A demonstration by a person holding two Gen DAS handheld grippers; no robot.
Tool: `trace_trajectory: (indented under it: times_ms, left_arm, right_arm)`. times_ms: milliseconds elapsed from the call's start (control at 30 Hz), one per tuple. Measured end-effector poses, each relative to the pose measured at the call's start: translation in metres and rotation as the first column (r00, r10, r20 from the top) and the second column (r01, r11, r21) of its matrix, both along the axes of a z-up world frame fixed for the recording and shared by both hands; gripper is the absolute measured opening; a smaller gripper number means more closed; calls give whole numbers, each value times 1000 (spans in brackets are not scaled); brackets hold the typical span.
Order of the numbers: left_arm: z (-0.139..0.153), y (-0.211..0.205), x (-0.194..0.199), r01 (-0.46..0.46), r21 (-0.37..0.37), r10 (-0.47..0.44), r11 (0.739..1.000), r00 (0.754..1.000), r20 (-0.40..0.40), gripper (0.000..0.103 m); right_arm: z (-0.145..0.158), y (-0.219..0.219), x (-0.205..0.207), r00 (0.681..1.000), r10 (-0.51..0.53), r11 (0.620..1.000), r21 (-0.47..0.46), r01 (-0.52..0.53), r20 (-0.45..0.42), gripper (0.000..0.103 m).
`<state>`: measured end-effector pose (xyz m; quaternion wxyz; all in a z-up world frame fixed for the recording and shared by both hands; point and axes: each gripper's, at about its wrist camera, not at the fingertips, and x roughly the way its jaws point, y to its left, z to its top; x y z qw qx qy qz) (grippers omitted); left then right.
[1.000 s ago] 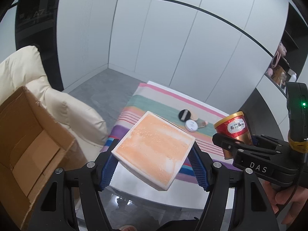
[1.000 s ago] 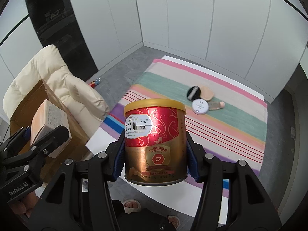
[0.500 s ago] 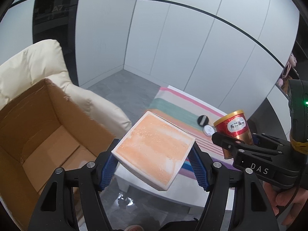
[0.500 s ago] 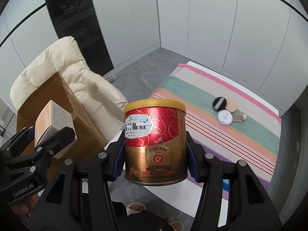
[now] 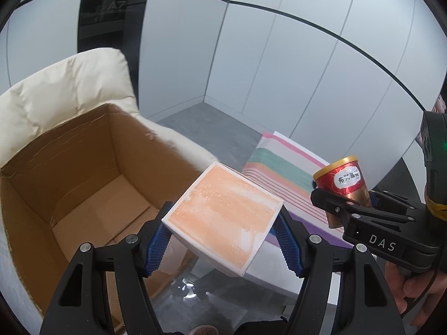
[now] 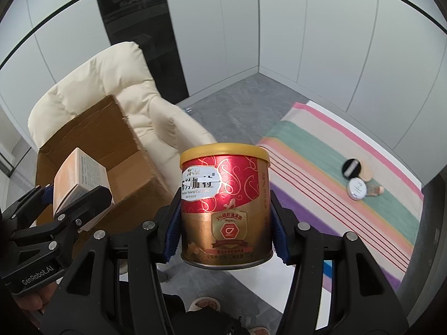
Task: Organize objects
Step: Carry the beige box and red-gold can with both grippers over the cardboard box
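Orange-faced white square box [image 5: 223, 217] clamped tilted between the blue pads of the left gripper [image 5: 223, 240], held in the air just right of the open brown cardboard carton [image 5: 83, 184] resting on the cream padded armchair [image 5: 69, 89]. Red-and-gold cylindrical tin with yellow lid [image 6: 225, 209] gripped upright in the right gripper [image 6: 225, 240], further right, above the near edge of the striped cloth on the white table [image 6: 321, 150]. Carton bottom bare, so nothing packed yet by the look of it: both carried items to drop in, and a black round compact [image 6: 351, 168], a white round compact [image 6: 357, 189] and small pieces beside them left far right on the cloth.
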<state>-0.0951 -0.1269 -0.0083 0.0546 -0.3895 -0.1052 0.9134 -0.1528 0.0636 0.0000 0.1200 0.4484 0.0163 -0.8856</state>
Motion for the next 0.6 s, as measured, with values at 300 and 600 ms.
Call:
trace_trajectory:
  times_ms: [300, 600]
  left_arm:
    - [-1, -36, 14, -83, -5, 83, 997, 997, 8, 70]
    - [-7, -77, 31, -161, -6, 161, 987, 987, 28, 70]
  right_arm:
    - [1, -42, -2, 998, 70, 997, -19, -70, 4, 56]
    - [1, -89, -1, 989, 149, 989, -24, -149, 3, 56]
